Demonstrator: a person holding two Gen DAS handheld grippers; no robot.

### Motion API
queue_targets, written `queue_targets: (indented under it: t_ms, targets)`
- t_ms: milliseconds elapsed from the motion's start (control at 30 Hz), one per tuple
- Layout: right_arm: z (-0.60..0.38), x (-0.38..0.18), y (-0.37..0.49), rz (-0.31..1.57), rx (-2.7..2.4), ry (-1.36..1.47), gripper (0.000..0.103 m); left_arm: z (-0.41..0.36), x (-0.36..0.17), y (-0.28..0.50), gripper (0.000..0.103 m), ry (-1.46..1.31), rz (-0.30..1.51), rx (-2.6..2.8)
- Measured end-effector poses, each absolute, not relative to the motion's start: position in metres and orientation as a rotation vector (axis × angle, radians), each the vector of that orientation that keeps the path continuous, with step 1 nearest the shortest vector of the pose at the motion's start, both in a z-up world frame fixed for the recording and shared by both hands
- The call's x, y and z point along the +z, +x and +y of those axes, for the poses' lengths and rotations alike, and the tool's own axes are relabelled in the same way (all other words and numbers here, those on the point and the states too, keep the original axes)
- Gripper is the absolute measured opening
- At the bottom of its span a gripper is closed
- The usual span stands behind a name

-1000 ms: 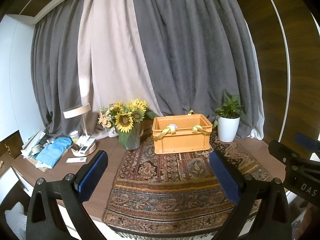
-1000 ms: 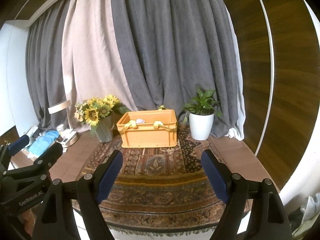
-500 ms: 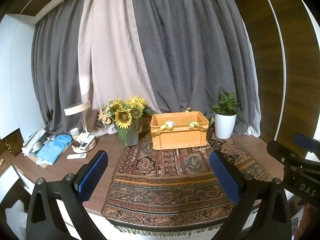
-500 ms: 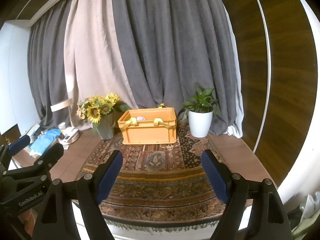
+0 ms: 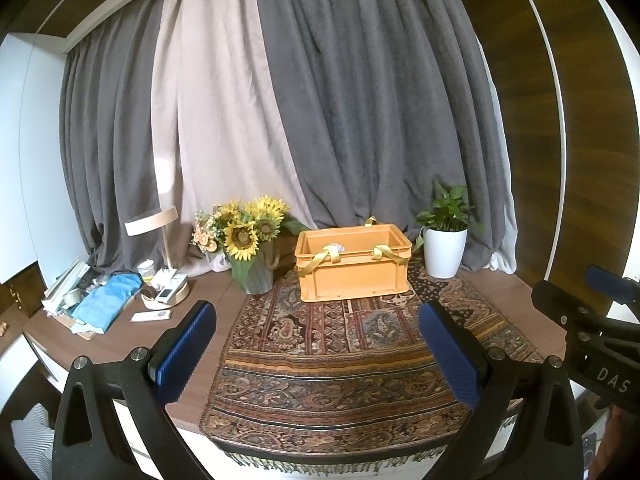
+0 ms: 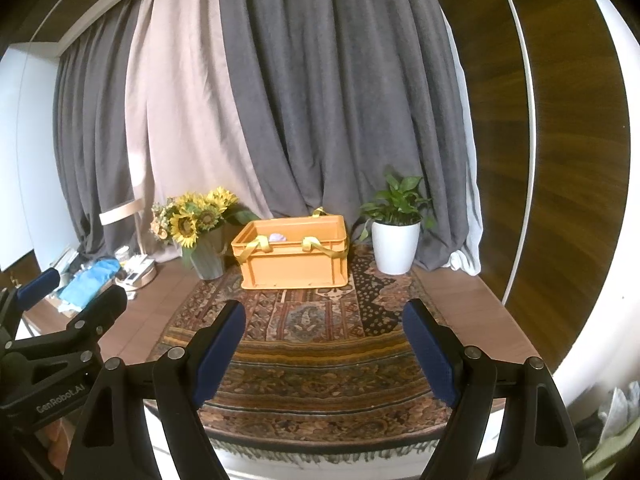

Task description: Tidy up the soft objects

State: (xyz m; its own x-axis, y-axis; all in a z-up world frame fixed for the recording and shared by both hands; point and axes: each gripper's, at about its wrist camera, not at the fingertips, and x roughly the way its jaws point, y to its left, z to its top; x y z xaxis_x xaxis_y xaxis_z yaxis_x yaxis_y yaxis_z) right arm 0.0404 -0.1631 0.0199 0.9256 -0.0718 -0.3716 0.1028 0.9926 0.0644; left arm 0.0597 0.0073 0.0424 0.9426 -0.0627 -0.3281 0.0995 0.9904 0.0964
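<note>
An orange plastic crate (image 5: 352, 270) with yellow ribbon handles stands at the back of a patterned rug (image 5: 340, 360); it also shows in the right wrist view (image 6: 294, 258). A pale soft object (image 6: 277, 237) peeks over its rim inside. My left gripper (image 5: 316, 336) is open and empty, held above the rug's near edge. My right gripper (image 6: 324, 332) is open and empty too, well short of the crate. Each gripper shows at the edge of the other's view.
A vase of sunflowers (image 5: 250, 248) stands left of the crate, a white potted plant (image 5: 444, 248) right of it. A lamp (image 5: 154, 222), blue cloth (image 5: 106, 304), remote and clutter lie at the table's left. Curtains hang behind.
Both grippers have drawn back from the crate, which looks smaller and farther now. Both stay open and empty.
</note>
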Motion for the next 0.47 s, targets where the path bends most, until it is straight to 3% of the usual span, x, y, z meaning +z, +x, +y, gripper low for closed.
queue_targets:
  t_ms: [467]
  targets:
    - [-0.1675, 0.0208, 0.0408, 0.378, -0.106, 0.086, 0.082, 0.0016, 0.0443, 0.0638, 0.103, 0.117, 0.332, -0.102]
